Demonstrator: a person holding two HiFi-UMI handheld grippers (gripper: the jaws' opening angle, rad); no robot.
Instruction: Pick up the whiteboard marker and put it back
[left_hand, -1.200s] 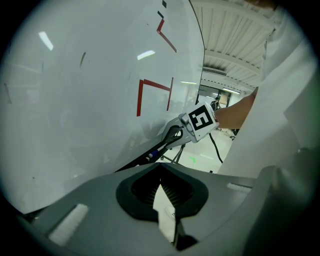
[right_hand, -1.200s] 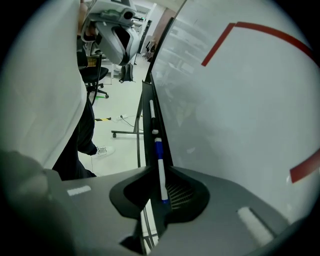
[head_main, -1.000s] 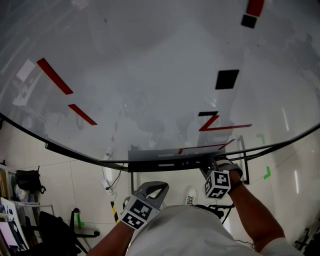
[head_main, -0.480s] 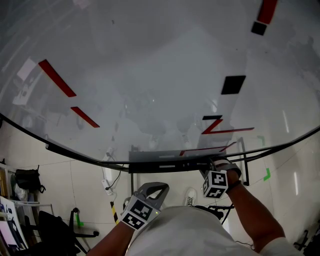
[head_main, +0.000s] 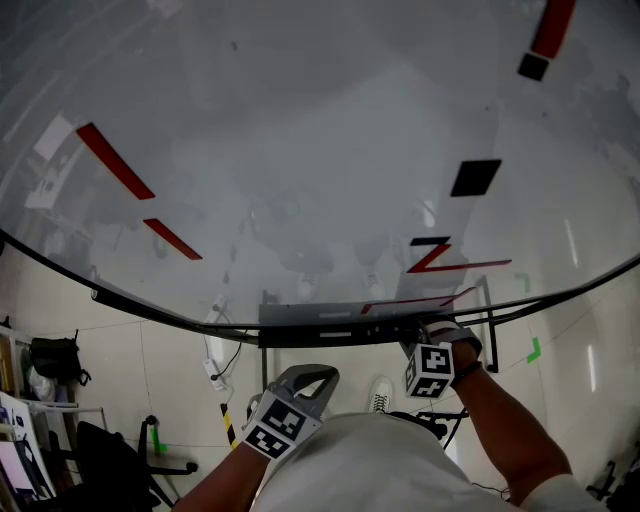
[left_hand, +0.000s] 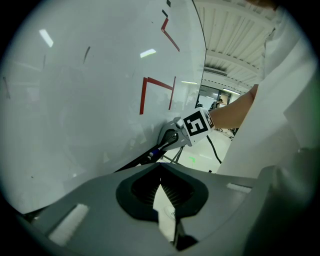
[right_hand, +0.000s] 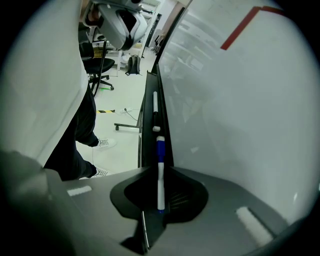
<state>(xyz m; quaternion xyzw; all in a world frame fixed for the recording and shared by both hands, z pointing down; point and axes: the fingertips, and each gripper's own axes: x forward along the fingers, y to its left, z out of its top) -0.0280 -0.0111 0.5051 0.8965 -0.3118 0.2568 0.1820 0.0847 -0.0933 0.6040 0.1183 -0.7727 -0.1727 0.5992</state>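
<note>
w/b tray: white marker, dark one lying on it; blue-cap marker at near end.

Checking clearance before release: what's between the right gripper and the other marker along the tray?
Only the blue-capped whiteboard marker held by the right gripper; its cap nearly reaches the other marker on the tray. The right gripper view shows this.

Pale floor, perhaps tiled; black chair
</note>
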